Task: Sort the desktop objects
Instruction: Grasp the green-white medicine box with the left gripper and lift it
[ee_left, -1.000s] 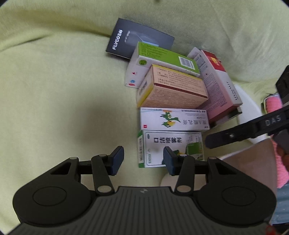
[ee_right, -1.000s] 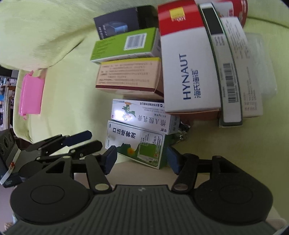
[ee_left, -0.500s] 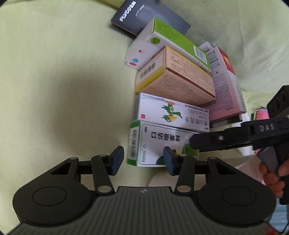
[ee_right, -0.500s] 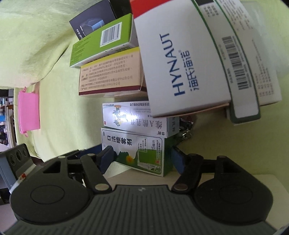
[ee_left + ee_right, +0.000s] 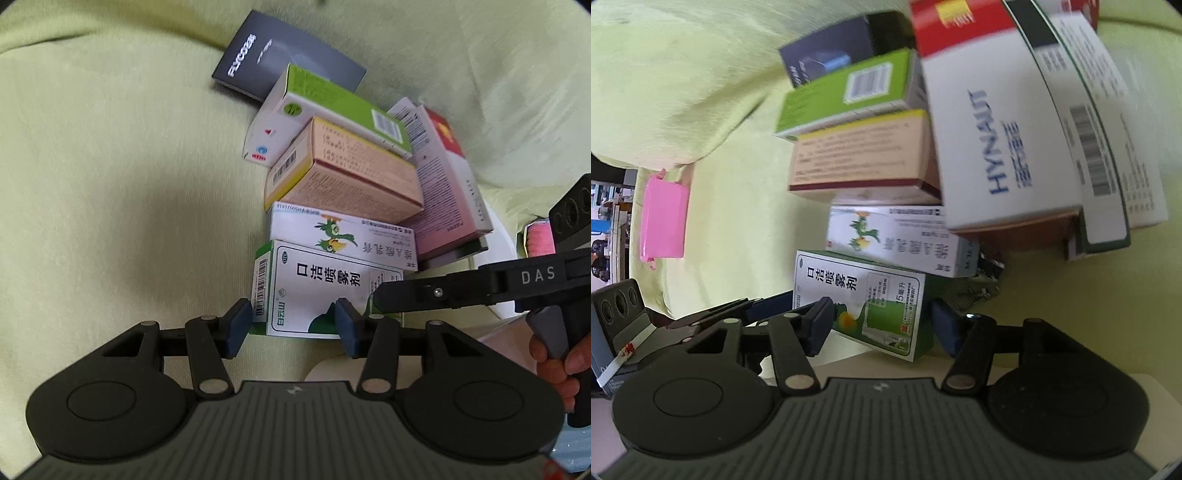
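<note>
Closing in on the nearest item, both tools now frame the green-and-white spray box, which lies at the near end of a row of cartons on the yellow-green cloth. Vs 1 s ago, the left gripper has slid right and fwd, so its blue pads sit at the box's near-left corner instead of beside it; jaws apart, nothing held. The right gripper has pushed in too: jaws apart, straddling the box's near end, pads not visibly pressing yet. In the left view its black finger crosses the box's right end.

Behind it, touching, lies the white bird-print box, then the tan box, green box and dark box at far; the tall HYNAUT carton lies right of the row.

Judgement: approach is about done, and the next step is prob. a squeeze by the right tool. Risk: the neighbour box drags along.
</note>
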Action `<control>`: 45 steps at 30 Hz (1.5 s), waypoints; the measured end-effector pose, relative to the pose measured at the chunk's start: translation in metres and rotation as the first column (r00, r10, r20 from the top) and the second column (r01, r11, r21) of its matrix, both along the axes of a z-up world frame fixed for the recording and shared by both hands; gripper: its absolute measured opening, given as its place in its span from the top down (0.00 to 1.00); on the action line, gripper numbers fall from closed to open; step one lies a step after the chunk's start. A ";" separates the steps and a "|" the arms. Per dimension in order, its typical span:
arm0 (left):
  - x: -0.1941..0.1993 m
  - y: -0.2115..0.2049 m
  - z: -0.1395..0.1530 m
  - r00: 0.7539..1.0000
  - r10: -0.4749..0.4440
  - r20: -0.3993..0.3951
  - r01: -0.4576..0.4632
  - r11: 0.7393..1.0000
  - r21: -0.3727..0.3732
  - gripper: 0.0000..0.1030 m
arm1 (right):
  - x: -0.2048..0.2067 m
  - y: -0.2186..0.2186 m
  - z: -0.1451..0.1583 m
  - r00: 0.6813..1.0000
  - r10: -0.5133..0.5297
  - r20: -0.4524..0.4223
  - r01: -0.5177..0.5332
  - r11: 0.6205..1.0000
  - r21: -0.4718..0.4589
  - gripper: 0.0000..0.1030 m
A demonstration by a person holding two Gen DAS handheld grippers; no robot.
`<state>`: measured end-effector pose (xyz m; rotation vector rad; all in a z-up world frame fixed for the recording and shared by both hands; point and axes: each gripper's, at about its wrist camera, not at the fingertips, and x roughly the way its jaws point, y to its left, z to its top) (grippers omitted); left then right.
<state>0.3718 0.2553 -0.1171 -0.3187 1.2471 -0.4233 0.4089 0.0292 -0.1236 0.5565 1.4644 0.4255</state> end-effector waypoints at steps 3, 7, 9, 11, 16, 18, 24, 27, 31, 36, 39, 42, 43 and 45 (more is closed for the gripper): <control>-0.004 0.003 0.009 1.000 0.000 0.029 -0.001 1.000 0.016 0.48 | -0.004 0.000 0.010 0.999 0.008 0.046 -0.007 1.000 -0.008 0.59; -0.010 0.007 0.024 0.998 0.010 0.066 -0.012 1.000 0.028 0.48 | -0.009 -0.001 0.024 0.994 0.000 0.107 -0.001 1.000 0.006 0.64; -0.012 0.006 0.033 0.996 0.011 0.088 -0.014 0.999 0.035 0.49 | -0.010 -0.001 0.036 0.988 0.001 0.152 -0.002 1.000 0.006 0.66; -0.012 0.002 0.041 0.995 0.009 0.103 -0.014 0.999 0.043 0.48 | -0.010 -0.002 0.047 0.983 0.002 0.184 -0.003 1.000 0.005 0.66; -0.011 0.000 0.049 0.994 0.027 0.106 -0.031 0.999 0.037 0.47 | -0.007 -0.006 0.055 0.982 -0.016 0.187 0.014 1.000 0.016 0.66; -0.013 -0.002 0.052 0.993 0.028 0.116 -0.033 0.999 0.041 0.47 | -0.011 -0.006 0.058 0.980 -0.008 0.200 0.007 1.000 0.007 0.66; -0.019 -0.012 0.070 0.987 0.006 0.160 -0.016 0.998 0.061 0.47 | -0.024 -0.011 0.075 0.963 -0.012 0.269 0.012 1.000 0.001 0.66; -0.025 -0.017 0.086 0.980 -0.005 0.201 -0.010 0.997 0.072 0.47 | -0.032 -0.014 0.090 0.949 -0.013 0.316 0.014 1.000 -0.002 0.66; -0.038 -0.024 0.109 0.969 -0.018 0.248 -0.003 0.996 0.084 0.47 | -0.044 -0.023 0.113 0.932 -0.023 0.361 0.021 1.000 0.011 0.66; -0.060 -0.037 0.133 0.955 -0.046 0.293 0.014 0.994 0.109 0.47 | -0.065 -0.038 0.132 0.925 -0.046 0.376 0.038 0.999 0.030 0.66; -0.075 -0.045 0.141 0.950 -0.063 0.306 0.026 0.992 0.126 0.47 | -0.079 -0.046 0.138 0.924 -0.052 0.379 0.044 0.999 0.028 0.66; -0.090 -0.053 0.146 0.949 -0.076 0.307 0.036 0.990 0.136 0.47 | -0.094 -0.053 0.141 0.926 -0.056 0.374 0.050 0.998 0.026 0.66; -0.095 -0.056 0.146 0.950 -0.078 0.304 0.037 0.990 0.136 0.47 | -0.100 -0.055 0.142 0.927 -0.057 0.371 0.052 0.998 0.025 0.66; -0.105 -0.060 0.147 0.950 -0.087 0.299 0.046 0.989 0.141 0.47 | -0.110 -0.059 0.144 0.929 -0.061 0.366 0.056 0.998 0.027 0.66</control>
